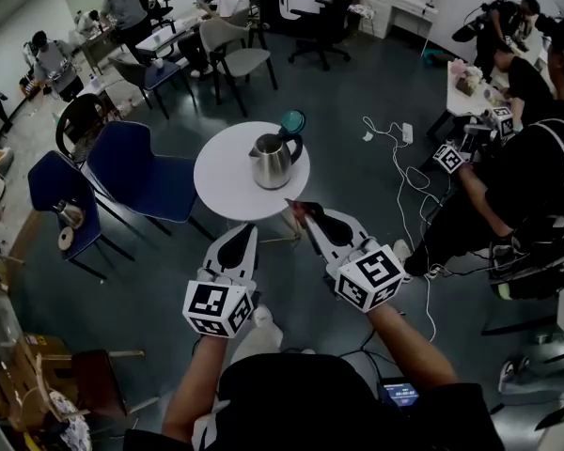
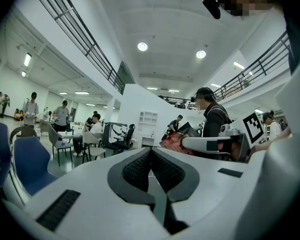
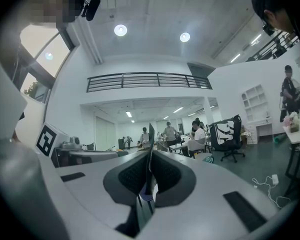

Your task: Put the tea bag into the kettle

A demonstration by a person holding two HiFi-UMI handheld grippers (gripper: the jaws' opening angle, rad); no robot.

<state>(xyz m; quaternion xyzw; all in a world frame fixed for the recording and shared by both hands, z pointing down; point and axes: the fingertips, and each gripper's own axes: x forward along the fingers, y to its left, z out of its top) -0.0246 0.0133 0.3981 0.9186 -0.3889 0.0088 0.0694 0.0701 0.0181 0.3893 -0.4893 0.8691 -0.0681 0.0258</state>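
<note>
Two tongs held low, near edge of round white surface (image 1: 216, 181). Right tongs (image 1: 305, 216) shut on tea bag (image 1: 296, 209): thin reddish packet pinched edge-on between pads, tip poking forward. Left tongs (image 1: 246, 228) shut together, nothing between them. Steel kettle (image 1: 274, 158) stands upright mid-surface, dark handle; teal round object (image 1: 292, 121) at far rim. Tea bag apart from kettle, not over it. Judged progress: bag in grip; carry to kettle and drop inside remain. Cannot tell whether kettle mouth is open.

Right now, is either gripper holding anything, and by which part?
Right gripper pinches the tea bag by one end; left gripper, shut, holds nothing.
</note>
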